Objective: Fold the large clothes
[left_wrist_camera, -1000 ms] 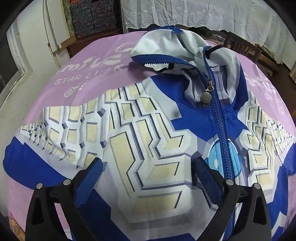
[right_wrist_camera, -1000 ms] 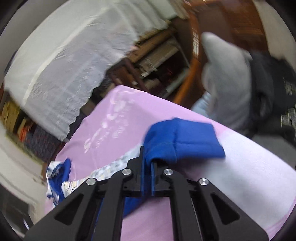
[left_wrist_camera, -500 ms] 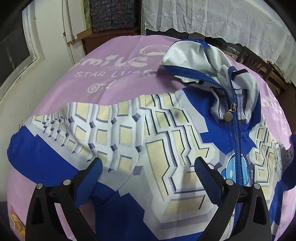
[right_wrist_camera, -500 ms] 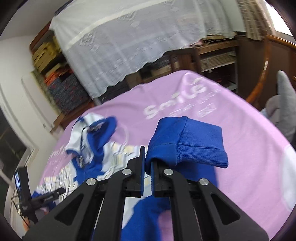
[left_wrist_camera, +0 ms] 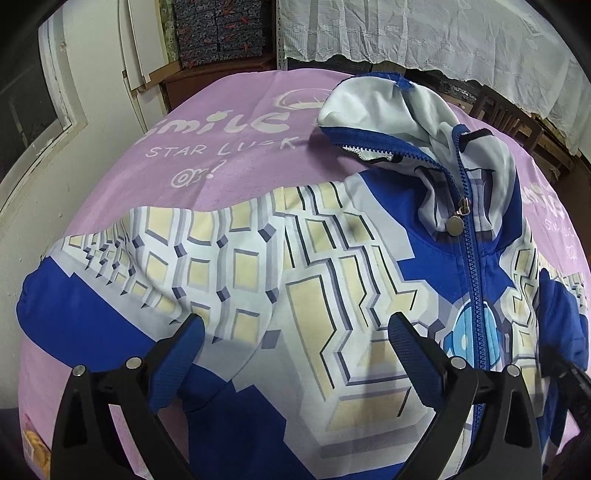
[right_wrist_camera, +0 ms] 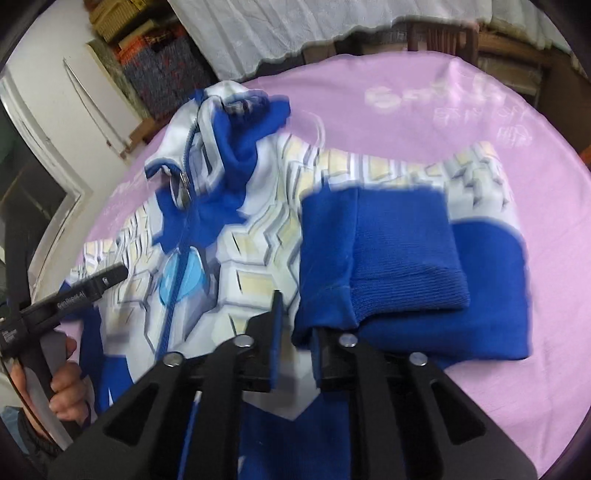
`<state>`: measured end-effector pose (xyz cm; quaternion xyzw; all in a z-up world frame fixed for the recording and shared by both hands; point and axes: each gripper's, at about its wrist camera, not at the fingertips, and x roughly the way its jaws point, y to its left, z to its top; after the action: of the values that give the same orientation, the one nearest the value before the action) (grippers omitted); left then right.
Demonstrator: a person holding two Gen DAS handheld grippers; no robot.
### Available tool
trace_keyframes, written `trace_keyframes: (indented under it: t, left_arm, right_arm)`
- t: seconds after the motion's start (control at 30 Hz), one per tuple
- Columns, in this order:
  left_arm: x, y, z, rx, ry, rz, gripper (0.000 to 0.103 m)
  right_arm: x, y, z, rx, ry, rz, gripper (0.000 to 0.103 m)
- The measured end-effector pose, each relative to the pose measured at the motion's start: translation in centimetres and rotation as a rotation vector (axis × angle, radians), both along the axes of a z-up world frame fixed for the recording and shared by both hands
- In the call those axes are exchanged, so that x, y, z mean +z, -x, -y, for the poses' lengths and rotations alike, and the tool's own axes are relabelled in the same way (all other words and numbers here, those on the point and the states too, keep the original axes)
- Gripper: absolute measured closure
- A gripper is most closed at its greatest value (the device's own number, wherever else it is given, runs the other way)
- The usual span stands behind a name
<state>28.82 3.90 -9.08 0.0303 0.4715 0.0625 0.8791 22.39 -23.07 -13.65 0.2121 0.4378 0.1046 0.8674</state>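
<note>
A blue, white and cream zip-up hooded jacket (left_wrist_camera: 314, 280) lies front up on a pink sheet (left_wrist_camera: 229, 155), hood (left_wrist_camera: 388, 114) at the far side. My left gripper (left_wrist_camera: 295, 343) is open and empty, low over the jacket's chest left of the zipper (left_wrist_camera: 476, 295). In the right wrist view the jacket (right_wrist_camera: 236, 236) lies left, and its right sleeve is folded over. My right gripper (right_wrist_camera: 297, 325) is slightly open around the edge of the blue ribbed cuff (right_wrist_camera: 402, 258), which rests on the sleeve. The left gripper (right_wrist_camera: 92, 284) shows at the left edge.
The pink sheet (right_wrist_camera: 406, 110) covers a bed or table. White lace curtains (left_wrist_camera: 424, 33) hang behind, with a wooden chair (left_wrist_camera: 509, 118) at the far right. Patterned boxes (left_wrist_camera: 221, 29) and a white wall (left_wrist_camera: 92, 110) stand at the far left.
My right gripper has carried the blue cuff inward over the jacket, laid it down, and its jaws have parted. My left gripper has shifted slightly left over the chest.
</note>
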Motion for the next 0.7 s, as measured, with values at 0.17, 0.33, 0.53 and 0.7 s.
trace_keyframes:
  t: [0.17,0.33,0.53,0.7]
  left_arm:
    - [-1.1,0.1,2.0,-0.038,-0.058,0.039,0.003]
    - [-2.2,0.3,7.1,-0.172,-0.145,0.074,0.003]
    - [-1.8,0.8,15.5,-0.408,-0.232,0.071,0.003]
    - [-2.6,0.3,21.2,-0.554,-0.292,0.087,0.003]
  right_arm:
    - [1.6,2.7,2.6,0.038,-0.126,0.028,0.052]
    - [3.2,5.8,8.3,-0.094,-0.129,0.097,0.042]
    - [4.3,1.6,15.1,-0.304,-0.251,0.102,0.041]
    - [2.3,-1.1,17.0,-0.399,-0.201,0.143,0.044]
